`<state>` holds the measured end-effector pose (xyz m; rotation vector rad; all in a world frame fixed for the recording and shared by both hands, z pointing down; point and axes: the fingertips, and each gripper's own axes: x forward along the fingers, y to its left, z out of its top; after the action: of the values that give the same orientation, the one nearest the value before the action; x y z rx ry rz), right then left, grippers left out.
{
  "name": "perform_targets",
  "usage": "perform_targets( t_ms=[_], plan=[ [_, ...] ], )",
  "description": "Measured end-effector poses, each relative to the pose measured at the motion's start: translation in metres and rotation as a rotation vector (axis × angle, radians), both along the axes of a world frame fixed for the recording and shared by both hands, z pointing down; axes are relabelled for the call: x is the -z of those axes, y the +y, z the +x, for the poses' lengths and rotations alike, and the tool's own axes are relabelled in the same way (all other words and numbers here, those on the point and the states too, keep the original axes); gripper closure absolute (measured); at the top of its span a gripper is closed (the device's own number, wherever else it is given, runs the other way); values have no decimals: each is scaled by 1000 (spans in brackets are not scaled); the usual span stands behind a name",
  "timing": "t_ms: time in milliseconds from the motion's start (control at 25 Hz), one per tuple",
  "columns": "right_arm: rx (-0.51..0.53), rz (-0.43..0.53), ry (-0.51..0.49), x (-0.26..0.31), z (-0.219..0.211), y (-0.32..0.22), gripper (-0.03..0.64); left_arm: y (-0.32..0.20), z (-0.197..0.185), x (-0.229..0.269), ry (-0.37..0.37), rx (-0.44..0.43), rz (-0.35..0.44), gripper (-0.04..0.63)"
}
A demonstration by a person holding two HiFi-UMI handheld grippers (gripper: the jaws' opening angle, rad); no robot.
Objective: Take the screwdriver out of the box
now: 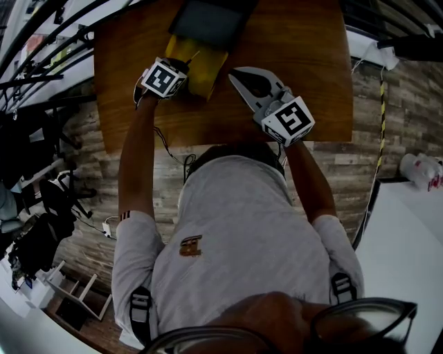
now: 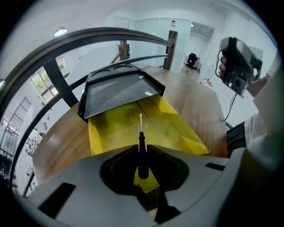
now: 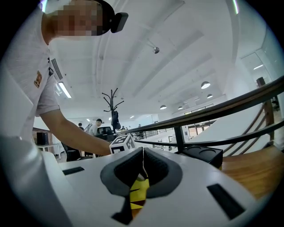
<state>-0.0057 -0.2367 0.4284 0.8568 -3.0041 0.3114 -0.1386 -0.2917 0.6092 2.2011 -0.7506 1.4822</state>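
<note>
A yellow box [image 1: 205, 71] with its dark lid [image 1: 208, 19] swung open stands at the far side of the wooden table [image 1: 311, 62]. My left gripper [image 2: 142, 148] points steeply down over the box [image 2: 166, 128] and is shut on a small screwdriver [image 2: 141, 153]. The black handle is pinched between the pads, and the thin metal shaft sticks out ahead, above the box floor. In the head view the left gripper [image 1: 173, 75] shows mainly as its marker cube. My right gripper [image 1: 235, 75] hovers level to the right of the box, shut with nothing in it [image 3: 143, 153].
The open lid [image 2: 117, 91] leans back behind the box. A dark metal railing [image 2: 111, 35] runs beyond the table's far edge. A cable [image 1: 169, 148] hangs off the near table edge over the plank floor. A white surface [image 1: 408, 242] lies to the right.
</note>
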Motion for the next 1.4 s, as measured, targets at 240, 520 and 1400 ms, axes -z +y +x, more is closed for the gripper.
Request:
perform_targets(
  t_ms=[240,520,1400],
  plan=[
    [6,4,-9,7,-11,5,584,6,3,37,111,49,113,522],
    [16,22,-5,22,-29,12,584,16,8,96,332,136,268,522],
    [17,97,-58,72,-64,56,584,91,12,259,929,215,787,522]
  ],
)
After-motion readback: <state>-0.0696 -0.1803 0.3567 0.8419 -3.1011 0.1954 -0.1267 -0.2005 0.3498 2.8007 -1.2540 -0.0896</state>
